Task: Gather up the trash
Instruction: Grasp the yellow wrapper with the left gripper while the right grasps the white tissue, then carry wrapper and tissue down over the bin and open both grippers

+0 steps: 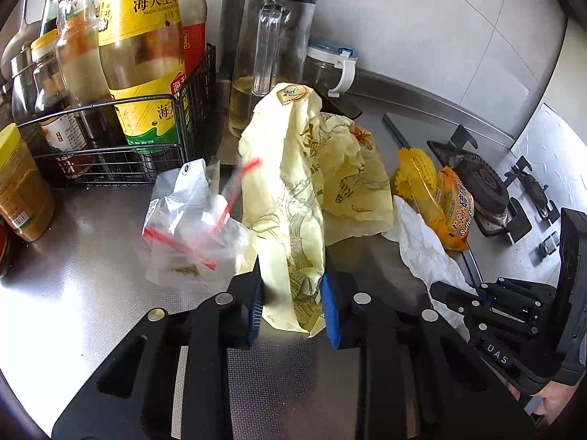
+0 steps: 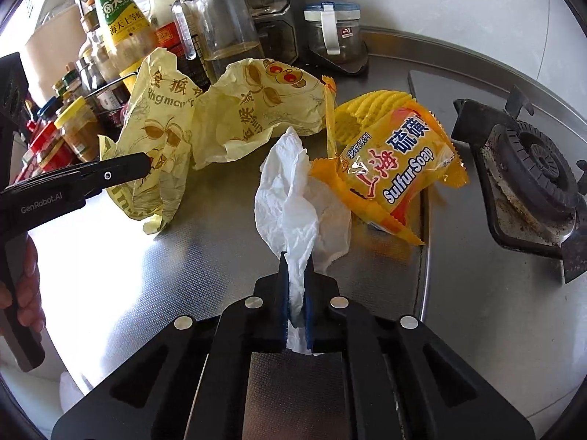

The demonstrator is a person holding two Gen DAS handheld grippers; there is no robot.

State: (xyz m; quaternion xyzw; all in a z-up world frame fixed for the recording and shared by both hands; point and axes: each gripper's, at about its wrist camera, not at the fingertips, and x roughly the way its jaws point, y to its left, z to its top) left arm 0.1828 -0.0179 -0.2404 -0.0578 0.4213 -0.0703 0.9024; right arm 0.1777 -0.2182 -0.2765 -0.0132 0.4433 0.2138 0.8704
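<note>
Trash lay on steel countertop (image 2: 110, 275) beside gas burner (image 2: 532, 179). Yellow printed wrapper (image 1: 290, 198) stood crumpled mid-counter, near end pinched between left gripper (image 1: 291, 308) pads, jaws narrowed onto it. White tissue (image 2: 293, 201) was clamped in right gripper (image 2: 296, 304), jaws nearly together. Orange sulfur soap packet (image 2: 396, 168) touched tissue. Clear plastic bag (image 1: 187, 227) lay left of wrapper, before wire rack (image 1: 146, 139) of sauce bottles.
</note>
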